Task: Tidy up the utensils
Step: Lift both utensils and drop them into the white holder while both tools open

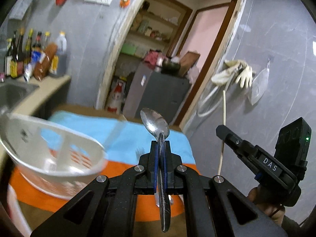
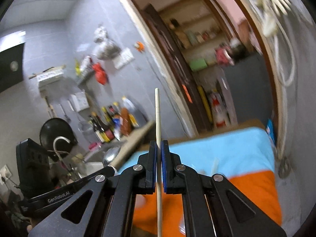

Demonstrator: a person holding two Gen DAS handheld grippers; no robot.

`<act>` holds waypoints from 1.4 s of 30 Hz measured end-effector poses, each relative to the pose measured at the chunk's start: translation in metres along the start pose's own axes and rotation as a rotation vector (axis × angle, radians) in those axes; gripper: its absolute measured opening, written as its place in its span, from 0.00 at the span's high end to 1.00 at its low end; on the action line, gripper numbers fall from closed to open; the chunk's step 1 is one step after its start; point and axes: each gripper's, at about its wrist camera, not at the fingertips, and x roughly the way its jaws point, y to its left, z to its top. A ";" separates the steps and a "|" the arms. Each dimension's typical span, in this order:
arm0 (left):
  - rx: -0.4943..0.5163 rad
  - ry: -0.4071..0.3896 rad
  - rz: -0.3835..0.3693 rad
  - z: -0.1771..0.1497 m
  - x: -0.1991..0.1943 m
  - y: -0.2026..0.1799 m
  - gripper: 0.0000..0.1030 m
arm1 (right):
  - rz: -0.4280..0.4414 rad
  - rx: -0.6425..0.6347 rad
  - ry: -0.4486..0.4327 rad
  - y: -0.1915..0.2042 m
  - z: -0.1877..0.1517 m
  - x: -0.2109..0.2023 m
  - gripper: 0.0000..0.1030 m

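My left gripper (image 1: 160, 148) is shut on a metal spoon (image 1: 156, 123), bowl end up and forward, held above the blue and orange cloth (image 1: 134, 136). A white slotted utensil basket (image 1: 59, 154) stands on the cloth to the left, blurred. My right gripper (image 2: 159, 148) is shut on a pale wooden chopstick (image 2: 157, 106) that points upward; it also shows in the left wrist view (image 1: 224, 106), with the right gripper (image 1: 227, 134) at the right. A fork (image 1: 139, 151) lies on the cloth behind the left fingers.
A sink (image 1: 13, 92) and a counter with sauce bottles (image 1: 33, 57) are at the left. A doorway with shelves and a grey cabinet (image 1: 158, 90) lies ahead. Gloves (image 1: 237, 73) hang on the right wall. The spoon's bowl shows in the right wrist view (image 2: 110, 156).
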 end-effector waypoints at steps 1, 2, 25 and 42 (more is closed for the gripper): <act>0.008 -0.014 0.007 0.007 -0.007 0.002 0.98 | 0.014 -0.011 -0.021 0.011 0.004 0.003 0.97; 0.014 -0.031 0.017 0.015 -0.016 0.008 0.98 | 0.026 -0.022 -0.039 0.022 0.007 0.006 0.97; -0.143 -0.435 0.126 0.059 -0.072 0.200 0.98 | 0.164 -0.101 -0.267 0.119 -0.019 0.109 0.97; 0.085 -0.473 0.234 0.014 -0.044 0.176 0.97 | 0.138 -0.213 -0.234 0.120 -0.054 0.120 0.97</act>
